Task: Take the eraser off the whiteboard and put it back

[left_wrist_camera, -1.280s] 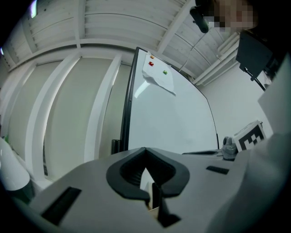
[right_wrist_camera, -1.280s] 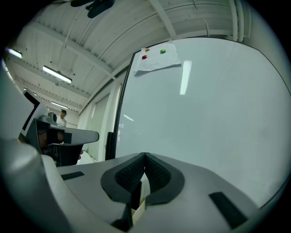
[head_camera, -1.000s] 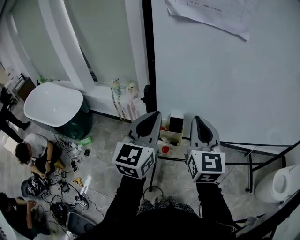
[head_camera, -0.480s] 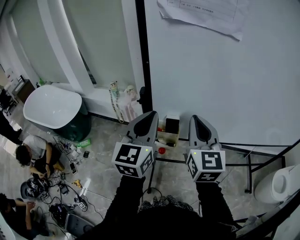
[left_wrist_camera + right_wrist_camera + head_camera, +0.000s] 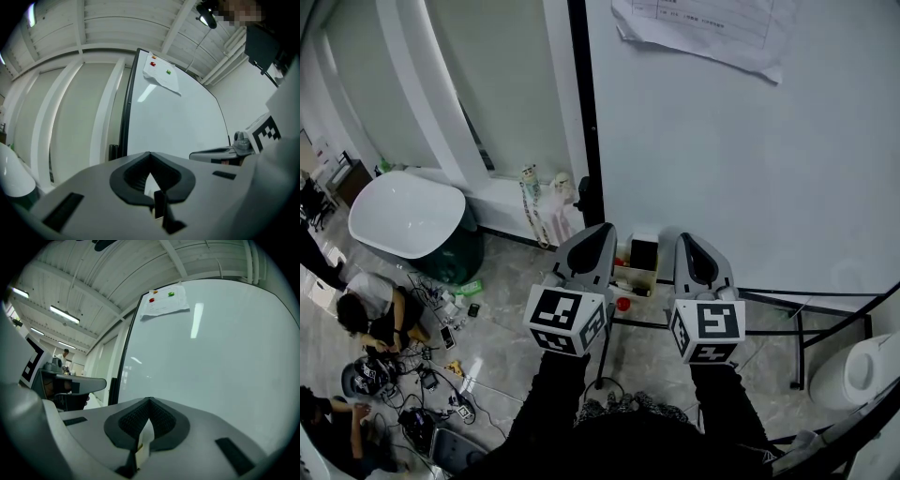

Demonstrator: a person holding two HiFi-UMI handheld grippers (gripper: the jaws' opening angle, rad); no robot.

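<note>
While both grippers sit side by side low in the head view, far left is a smooth white oval tub [image 5: 408, 214] on a dark green base, with a person [image 5: 370, 309] sitting on glossy grey floor tiles next to a tangle of cables [image 5: 441, 375]; next come matte white pillars, then the thin black frame [image 5: 586, 122] on the left edge of the whiteboard [image 5: 750, 169]; left gripper [image 5: 602, 232]: grey moulded shell, ribbed black pad lining, jaws together at the tip, nothing between them, its marker cube [image 5: 567, 319] black-and-white on a black sleeve; between the two grippers and just beyond their tips, low at the board, sits a small black rectangular block with a pale top, which looks like the eraser [image 5: 644, 253], touched by neither gripper; right under it a cream box-shaped tray [image 5: 636, 277] and a small red round thing [image 5: 622, 303]; right gripper [image 5: 689, 240]: same grey shell and textured black pads, jaws closed on nothing; board face is flat, glossy, blank, with ceiling light reflecting off it in the right gripper view; a curled paper sheet [image 5: 703, 33] hangs at the top, pinned by a red magnet [image 5: 151, 300] and a green magnet [image 5: 171, 294]; thin black tubular stand [image 5: 797, 328] lower right
</note>
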